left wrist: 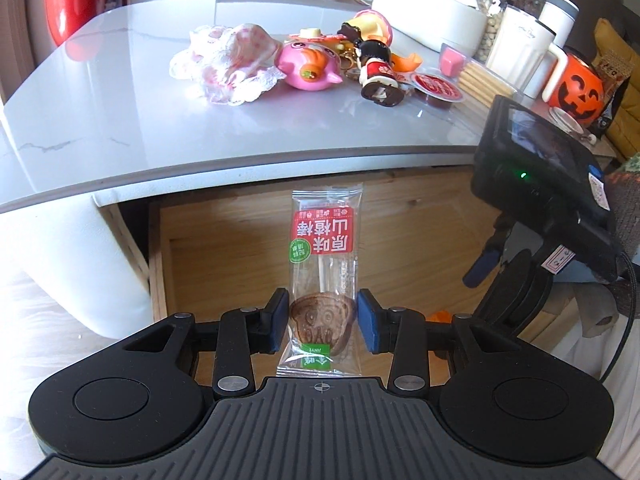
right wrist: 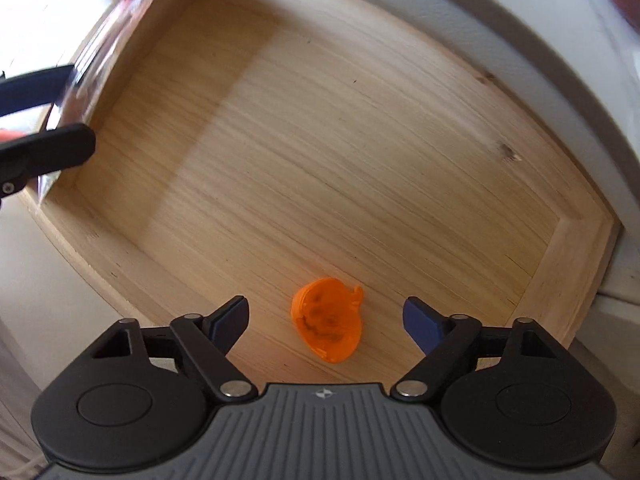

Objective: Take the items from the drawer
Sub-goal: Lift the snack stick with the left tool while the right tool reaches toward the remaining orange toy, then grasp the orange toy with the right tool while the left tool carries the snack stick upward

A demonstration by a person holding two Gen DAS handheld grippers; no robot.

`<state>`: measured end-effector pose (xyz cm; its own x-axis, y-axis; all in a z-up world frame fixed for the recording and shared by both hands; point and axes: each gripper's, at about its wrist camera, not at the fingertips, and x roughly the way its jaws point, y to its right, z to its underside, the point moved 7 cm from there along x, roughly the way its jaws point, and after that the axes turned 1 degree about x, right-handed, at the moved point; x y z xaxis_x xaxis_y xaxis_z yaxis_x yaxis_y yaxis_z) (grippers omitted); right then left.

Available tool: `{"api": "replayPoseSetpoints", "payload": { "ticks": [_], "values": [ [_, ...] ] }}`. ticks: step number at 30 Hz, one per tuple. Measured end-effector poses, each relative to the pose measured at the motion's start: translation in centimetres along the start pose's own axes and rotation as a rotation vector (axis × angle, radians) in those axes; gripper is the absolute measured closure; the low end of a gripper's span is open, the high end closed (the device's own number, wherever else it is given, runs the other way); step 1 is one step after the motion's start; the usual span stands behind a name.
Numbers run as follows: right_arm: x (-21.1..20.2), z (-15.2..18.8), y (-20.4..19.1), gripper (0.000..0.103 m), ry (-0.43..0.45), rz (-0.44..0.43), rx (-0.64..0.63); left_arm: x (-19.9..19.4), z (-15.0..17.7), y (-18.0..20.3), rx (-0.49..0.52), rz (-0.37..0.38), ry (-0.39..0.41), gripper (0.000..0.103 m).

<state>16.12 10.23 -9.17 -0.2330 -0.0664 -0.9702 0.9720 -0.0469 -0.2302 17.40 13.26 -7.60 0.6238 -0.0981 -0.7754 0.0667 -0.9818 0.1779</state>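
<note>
Left gripper (left wrist: 322, 322) of mine is clamped on a wrapped lollipop snack (left wrist: 323, 280), both blue pads pressed against the round brown candy at the lower end of the clear packet, which stands upright above the open wooden drawer (left wrist: 400, 240). Right gripper (right wrist: 325, 320) points steeply down into that drawer with its jaws parted wide and nothing pinched; a small orange pumpkin piece (right wrist: 328, 325) lies between the fingertips on the drawer floor, near the front edge, touching neither pad. Otherwise I see only bare wood on the drawer floor. On the grey tabletop (left wrist: 120, 120) beyond the drawer, towards the far right, lie a pink pig toy (left wrist: 308, 66), a crumpled pink-and-white wrapper (left wrist: 224, 64), a small doll figure (left wrist: 378, 72) and an orange pumpkin bucket (left wrist: 576, 88).
</note>
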Motion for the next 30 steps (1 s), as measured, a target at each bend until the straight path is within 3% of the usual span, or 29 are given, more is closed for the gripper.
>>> {"api": "replayPoseSetpoints", "payload": {
  "ticks": [5, 12, 19, 24, 26, 30],
  "values": [
    [1.9, -0.7, -0.3, 0.022, -0.070, -0.023, -0.006, 0.1, -0.1, 0.0, 0.016, -0.023, 0.004, 0.062],
    [4.1, 0.1, 0.5, 0.022, -0.111, 0.146, -0.187, 0.2, 0.1, -0.1, 0.015, -0.017, 0.000, 0.062],
    [4.3, 1.0, 1.8, 0.022, -0.129, -0.003, -0.079, 0.3, 0.1, 0.0, 0.025, -0.017, -0.005, 0.062],
    [4.8, 1.3, 1.7, 0.035, -0.112, -0.008, -0.094, 0.5, 0.2, 0.0, 0.026, -0.026, -0.016, 0.062],
    [4.9, 1.4, 1.5, 0.046, -0.110, -0.005, -0.107, 0.6, 0.2, -0.1, 0.025, -0.029, -0.019, 0.062],
    [4.9, 2.0, 1.0, 0.057, -0.110, 0.004, -0.145, 0.6, 0.3, 0.0, 0.028, -0.029, -0.026, 0.062]
  ]
}}
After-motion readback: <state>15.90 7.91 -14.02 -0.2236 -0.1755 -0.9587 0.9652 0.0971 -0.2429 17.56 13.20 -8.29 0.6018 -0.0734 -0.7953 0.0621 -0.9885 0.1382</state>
